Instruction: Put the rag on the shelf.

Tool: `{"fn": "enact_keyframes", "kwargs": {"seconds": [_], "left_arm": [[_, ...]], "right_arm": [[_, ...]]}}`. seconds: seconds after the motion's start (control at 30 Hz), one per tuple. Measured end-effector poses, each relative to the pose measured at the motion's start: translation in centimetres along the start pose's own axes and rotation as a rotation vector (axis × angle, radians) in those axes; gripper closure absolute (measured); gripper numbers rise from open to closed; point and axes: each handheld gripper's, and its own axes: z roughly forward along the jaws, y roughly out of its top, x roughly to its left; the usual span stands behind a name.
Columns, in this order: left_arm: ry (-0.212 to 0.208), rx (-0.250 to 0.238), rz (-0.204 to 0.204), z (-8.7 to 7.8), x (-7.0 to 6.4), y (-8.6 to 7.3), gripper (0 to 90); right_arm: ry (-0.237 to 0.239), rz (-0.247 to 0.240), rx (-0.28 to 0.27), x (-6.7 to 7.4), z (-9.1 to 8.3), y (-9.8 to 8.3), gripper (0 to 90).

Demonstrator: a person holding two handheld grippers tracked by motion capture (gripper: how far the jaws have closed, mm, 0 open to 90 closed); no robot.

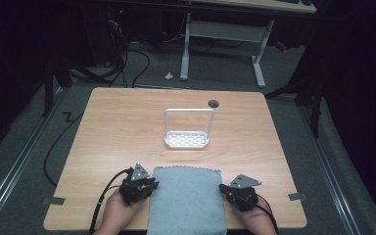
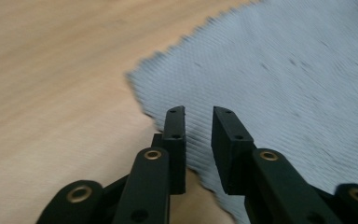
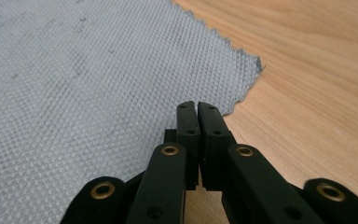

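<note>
Here, a grey cloth (image 1: 187, 200) lies flat at the near edge of the wooden table (image 1: 117, 132), between my two grippers. My left gripper (image 2: 198, 116) hangs over the cloth's left edge, its jaws a little apart with nothing between them. My right gripper (image 3: 196, 108) sits at the right edge, jaws pressed together, holding nothing. A white wire rack (image 1: 188, 128) stands farther back.

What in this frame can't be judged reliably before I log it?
- Grey cloth: its near edge is cut off by the bottom of the high view.
- Right tongs: jaws together at the cloth's edge in the right gripper view; whether fabric is pinched is unclear.
- Dark round spot beyond the white rack: too small to identify.
- Left tongs: the table is blurred.
</note>
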Motion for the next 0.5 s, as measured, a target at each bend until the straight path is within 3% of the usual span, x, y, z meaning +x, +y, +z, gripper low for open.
{"fn": "enact_keyframes", "kwargs": {"seconds": [0.07, 0.17, 0.23, 0.3, 0.4, 0.43, 0.47, 0.5], "left_arm": [[0.008, -0.026, -0.069, 0.4, 1.2, 0.5, 68.0], [0.011, -0.040, -0.102, 1.6, 2.0, 1.3, 66.6], [0.014, -0.012, -0.105, 2.5, 2.2, 1.6, 67.4], [-0.002, -0.030, -0.105, 2.9, 2.1, 1.6, 70.8], [-0.010, -0.025, -0.066, 2.9, 1.2, 1.5, 75.5], [-0.010, -0.026, -0.059, 2.9, 1.0, 1.4, 81.0], [-0.006, -0.028, -0.055, 2.8, 0.9, 1.3, 81.0], [-0.003, -0.029, -0.062, 2.8, 0.9, 1.2, 87.2]], "right_arm": [[-0.001, 0.010, -0.018, -0.1, -0.2, 0.0, 87.0], [-0.001, 0.007, -0.019, -0.1, -0.2, -0.1, 86.0], [-0.011, 0.012, -0.030, -0.4, -0.3, -0.3, 84.1], [-0.018, 0.030, -0.045, -0.6, -0.5, -0.3, 81.9], [-0.024, 0.050, -0.058, -0.9, -0.6, -0.4, 79.8], [-0.022, 0.069, -0.069, -1.0, -0.7, -0.3, 77.9], [-0.021, 0.094, -0.080, -1.2, -0.6, -0.2, 76.0], [-0.021, 0.146, -0.096, -1.6, -0.3, 0.2, 72.8]]}}
